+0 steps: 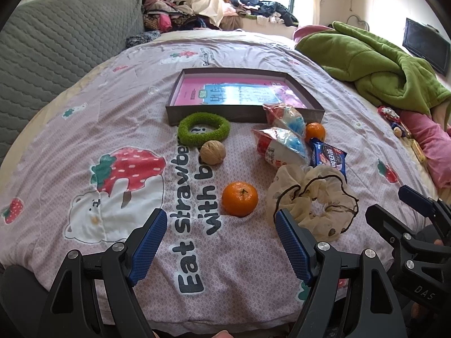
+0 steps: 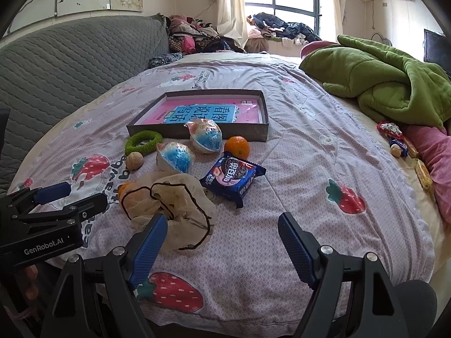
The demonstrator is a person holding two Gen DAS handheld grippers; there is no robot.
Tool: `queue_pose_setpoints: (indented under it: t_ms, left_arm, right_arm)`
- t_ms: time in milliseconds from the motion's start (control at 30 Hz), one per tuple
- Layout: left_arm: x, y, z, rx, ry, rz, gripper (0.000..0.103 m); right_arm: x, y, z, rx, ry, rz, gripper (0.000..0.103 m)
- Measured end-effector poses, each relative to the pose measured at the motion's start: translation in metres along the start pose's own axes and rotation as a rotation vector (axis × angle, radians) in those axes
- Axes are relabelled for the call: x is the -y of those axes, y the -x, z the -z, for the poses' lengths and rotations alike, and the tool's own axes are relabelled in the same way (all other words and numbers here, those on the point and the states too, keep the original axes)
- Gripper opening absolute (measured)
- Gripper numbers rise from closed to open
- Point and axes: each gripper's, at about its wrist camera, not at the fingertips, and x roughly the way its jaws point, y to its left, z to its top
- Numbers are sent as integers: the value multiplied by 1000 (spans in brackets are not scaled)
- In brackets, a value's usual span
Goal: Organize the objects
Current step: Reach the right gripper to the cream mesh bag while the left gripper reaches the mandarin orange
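A shallow grey box (image 1: 248, 114) (image 2: 197, 135) with a pink book inside lies on the bed. In front of it are a green fuzzy ring (image 1: 203, 128) (image 2: 143, 141), a walnut (image 1: 213, 152) (image 2: 134, 160), two wrapped blue-and-white balls (image 1: 282, 143) (image 2: 205, 135), two oranges (image 1: 239, 198) (image 2: 237, 147), a blue cookie packet (image 1: 328, 156) (image 2: 233, 178) and a cream scrunchie (image 1: 313, 201) (image 2: 172, 205). My left gripper (image 1: 220, 225) is open just short of the near orange. My right gripper (image 2: 222, 228) is open, its left finger by the scrunchie.
A green blanket (image 1: 375, 64) (image 2: 389, 79) is heaped at the right, with pink cloth and small wrapped sweets (image 2: 391, 135) beside it. A grey quilted headboard (image 1: 56, 42) runs along the left. Clothes are piled by the window at the back.
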Motion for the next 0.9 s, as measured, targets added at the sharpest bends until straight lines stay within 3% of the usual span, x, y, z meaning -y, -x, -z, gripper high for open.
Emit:
queue_pose_setpoints:
  t_ms: [400,900]
  left_arm:
    - [-21,-25,-3,-45,55,-1,80]
    - [-11,-55,-5,-77,1,20,80]
  right_arm:
    - [9,-17,3,-23,-65,-28,80]
    - [2,-42,1,-54,-61,-38,80]
